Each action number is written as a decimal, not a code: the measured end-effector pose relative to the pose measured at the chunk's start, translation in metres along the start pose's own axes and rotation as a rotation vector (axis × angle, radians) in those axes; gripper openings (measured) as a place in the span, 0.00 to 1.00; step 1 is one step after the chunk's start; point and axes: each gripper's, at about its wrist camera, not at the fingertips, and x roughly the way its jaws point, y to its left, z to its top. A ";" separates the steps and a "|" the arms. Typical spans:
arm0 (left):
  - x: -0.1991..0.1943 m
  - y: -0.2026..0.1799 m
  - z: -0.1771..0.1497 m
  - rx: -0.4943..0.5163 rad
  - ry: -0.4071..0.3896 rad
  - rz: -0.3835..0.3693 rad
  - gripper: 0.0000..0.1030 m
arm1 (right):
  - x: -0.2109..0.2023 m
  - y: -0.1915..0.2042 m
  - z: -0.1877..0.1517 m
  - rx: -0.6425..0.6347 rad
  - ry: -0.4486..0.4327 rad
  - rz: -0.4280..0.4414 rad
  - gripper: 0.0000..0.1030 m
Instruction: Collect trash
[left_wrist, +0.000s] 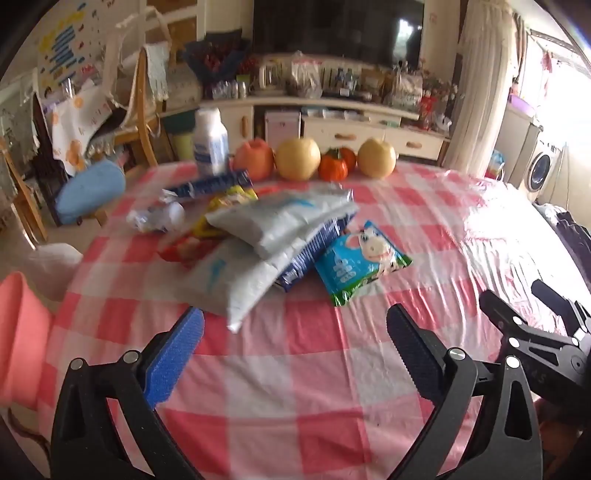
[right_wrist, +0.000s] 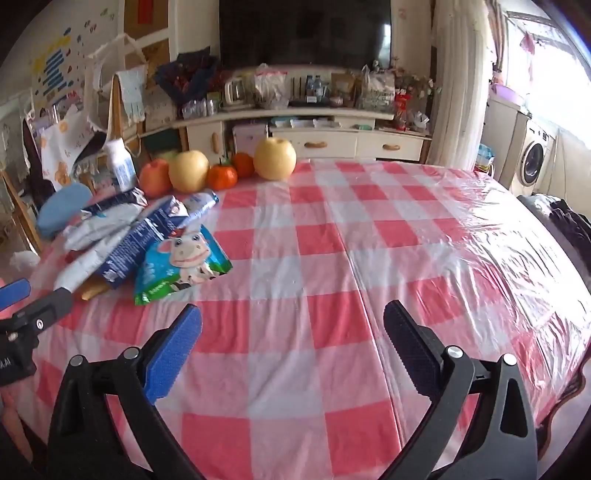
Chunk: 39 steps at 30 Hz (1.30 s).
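A heap of trash lies on the pink-and-white checked table (left_wrist: 295, 369): white plastic pouches (left_wrist: 280, 221), a dark blue carton (left_wrist: 314, 254), a blue-green cow-print packet (left_wrist: 362, 262), yellow and red wrappers (left_wrist: 207, 229), and crumpled paper (left_wrist: 159, 218). My left gripper (left_wrist: 295, 332) hovers open just short of the heap, nothing between its fingers. In the right wrist view the heap (right_wrist: 122, 236) sits at the left with the cow packet (right_wrist: 181, 262) nearest. My right gripper (right_wrist: 291, 328) stands open over bare tablecloth, to the right of the heap. Part of the right gripper (left_wrist: 546, 332) shows in the left view.
At the table's far edge stand a white bottle (left_wrist: 210, 144), a red apple (left_wrist: 255, 158), two yellow pears (left_wrist: 297, 158), and orange persimmons (left_wrist: 334, 166). A pink object (left_wrist: 18, 332) lies at the left edge. Chairs stand left, a TV cabinet (left_wrist: 332, 122) behind.
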 end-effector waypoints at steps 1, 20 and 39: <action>-0.006 0.003 0.000 -0.001 -0.011 0.003 0.95 | -0.010 0.000 -0.002 0.007 -0.015 0.003 0.96; -0.126 0.058 -0.026 -0.034 -0.244 0.104 0.95 | -0.141 0.058 -0.012 -0.070 -0.267 0.008 0.96; -0.149 0.074 -0.036 -0.059 -0.282 0.137 0.95 | -0.188 0.080 -0.018 -0.119 -0.403 0.035 0.96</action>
